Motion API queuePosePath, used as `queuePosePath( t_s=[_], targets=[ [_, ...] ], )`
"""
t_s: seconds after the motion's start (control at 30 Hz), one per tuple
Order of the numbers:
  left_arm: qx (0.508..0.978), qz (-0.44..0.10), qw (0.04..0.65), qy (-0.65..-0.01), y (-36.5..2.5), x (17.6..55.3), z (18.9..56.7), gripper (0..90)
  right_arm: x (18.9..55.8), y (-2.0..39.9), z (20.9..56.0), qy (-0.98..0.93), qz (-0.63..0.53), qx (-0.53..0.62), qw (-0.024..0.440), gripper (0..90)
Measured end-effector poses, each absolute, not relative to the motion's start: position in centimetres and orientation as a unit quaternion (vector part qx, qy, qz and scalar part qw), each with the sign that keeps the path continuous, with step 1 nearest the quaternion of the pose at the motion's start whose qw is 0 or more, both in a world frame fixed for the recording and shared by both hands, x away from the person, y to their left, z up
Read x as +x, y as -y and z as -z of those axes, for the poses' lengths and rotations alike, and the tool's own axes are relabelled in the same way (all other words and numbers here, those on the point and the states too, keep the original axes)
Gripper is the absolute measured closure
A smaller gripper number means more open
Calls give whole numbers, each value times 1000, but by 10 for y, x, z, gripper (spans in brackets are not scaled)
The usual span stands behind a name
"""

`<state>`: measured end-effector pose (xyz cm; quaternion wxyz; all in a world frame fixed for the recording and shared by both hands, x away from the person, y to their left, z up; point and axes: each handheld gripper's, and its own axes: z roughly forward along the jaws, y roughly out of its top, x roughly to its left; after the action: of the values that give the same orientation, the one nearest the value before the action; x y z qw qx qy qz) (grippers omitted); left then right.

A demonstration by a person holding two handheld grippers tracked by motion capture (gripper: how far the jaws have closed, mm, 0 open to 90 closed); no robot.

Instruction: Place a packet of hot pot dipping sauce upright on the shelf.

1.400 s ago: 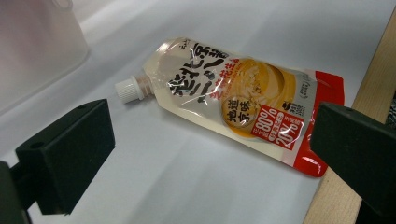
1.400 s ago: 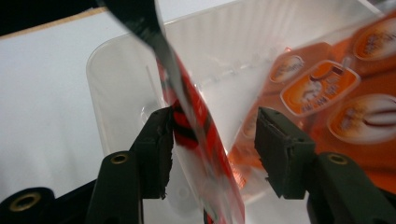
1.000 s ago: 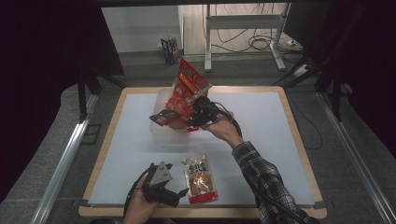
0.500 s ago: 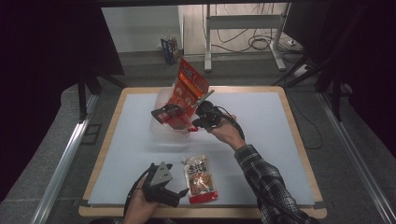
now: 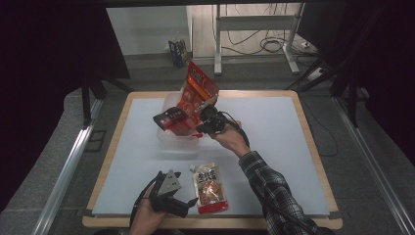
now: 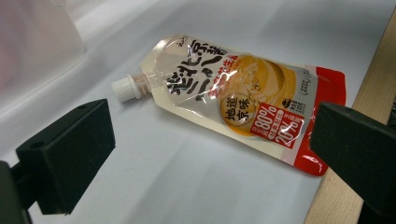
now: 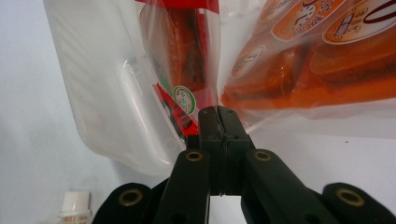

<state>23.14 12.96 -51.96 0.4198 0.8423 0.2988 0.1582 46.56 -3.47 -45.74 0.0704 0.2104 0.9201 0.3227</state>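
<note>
A clear plastic bin [image 5: 178, 144] stands on the table's far middle. Over it my right gripper [image 5: 199, 126] is shut on the clear edge of a red packet [image 5: 169, 118], which hangs across the bin. In the right gripper view the shut gripper [image 7: 217, 114] pinches that red packet [image 7: 187, 70] beside the bin wall [image 7: 107, 93]. A tall orange snack bag [image 5: 198, 90] leans up out of the bin. Near the front edge my left gripper [image 5: 183, 204] rests open beside a spouted sauce pouch [image 5: 209, 188]. The pouch [image 6: 233, 98] lies flat just beyond the open gripper [image 6: 210, 140].
The table has a pale mat [image 5: 274, 127] inside a wooden border [image 6: 369, 93]; the pouch's red end lies close to that border. A metal stand and cables are on the floor beyond the table's far edge.
The right gripper shifted slightly over the bin with the red packet, which moved a little to the left. The left gripper and the pouch stayed where they were.
</note>
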Motion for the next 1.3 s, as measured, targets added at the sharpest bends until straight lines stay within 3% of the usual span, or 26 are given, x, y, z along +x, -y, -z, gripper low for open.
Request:
queuePosePath(
  t_s=[0.53, 0.87, 1.3],
  targets=[
    [842, -158, 420, -299, -130, 231, 519, 2, 467, 17, 469, -925, -314, 203, 63, 879],
    [844, -153, 415, -302, -128, 232, 520, 3, 463, 32, 460, -916, -329, 216, 71, 579],
    [847, -152, 409, -303, -127, 232, 521, 5, 457, 37, 445, -905, -360, 215, 72, 531]
  ],
)
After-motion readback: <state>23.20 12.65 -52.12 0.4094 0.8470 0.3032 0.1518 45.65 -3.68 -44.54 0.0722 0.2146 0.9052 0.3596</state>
